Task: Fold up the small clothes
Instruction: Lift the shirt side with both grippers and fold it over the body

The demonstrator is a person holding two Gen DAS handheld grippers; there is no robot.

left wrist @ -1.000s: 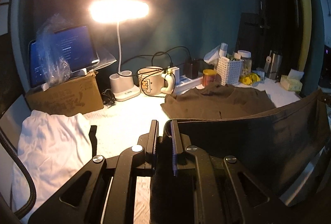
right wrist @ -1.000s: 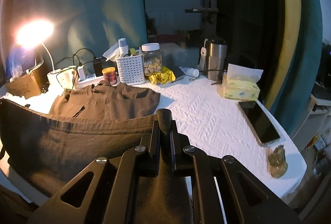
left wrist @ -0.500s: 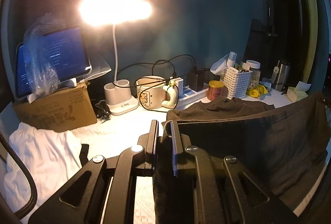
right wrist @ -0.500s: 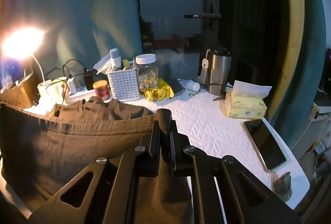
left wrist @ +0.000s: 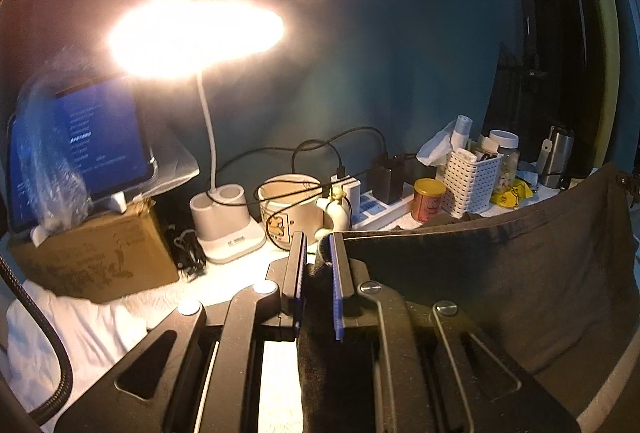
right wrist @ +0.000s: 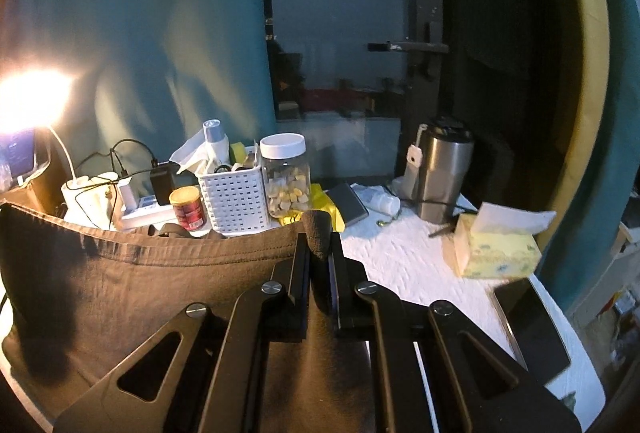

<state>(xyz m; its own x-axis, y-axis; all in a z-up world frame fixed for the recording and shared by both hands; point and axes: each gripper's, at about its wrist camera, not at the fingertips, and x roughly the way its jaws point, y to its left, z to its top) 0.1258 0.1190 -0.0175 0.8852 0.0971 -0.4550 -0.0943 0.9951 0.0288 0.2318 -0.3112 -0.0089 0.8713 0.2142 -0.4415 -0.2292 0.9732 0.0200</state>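
dark cloth (right wrist: pixel 140 293) hangs clamped between left gripper (left wrist: pixel 318 245) and right gripper (right wrist: pixel 318 239); carried forward, it could topple the red tin (right wrist: pixel 187 208) or mug (left wrist: pixel 290 211).

Left claw (left wrist: pixel 318 249), right claw (right wrist: pixel 319 247): both clamped, angled slightly downward

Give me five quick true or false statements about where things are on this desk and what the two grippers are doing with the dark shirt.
1. Both grippers are shut on the dark shirt. True: the left gripper and right gripper each pinch its edge.
2. The desk lamp is off. False: it glows brightly.
3. The jar has a red lid. False: its lid is white.
4. The tissue box lies right of the steel tumbler. True.
5. The shirt lies flat on the table. False: its held edge is lifted and stretched between the grippers.
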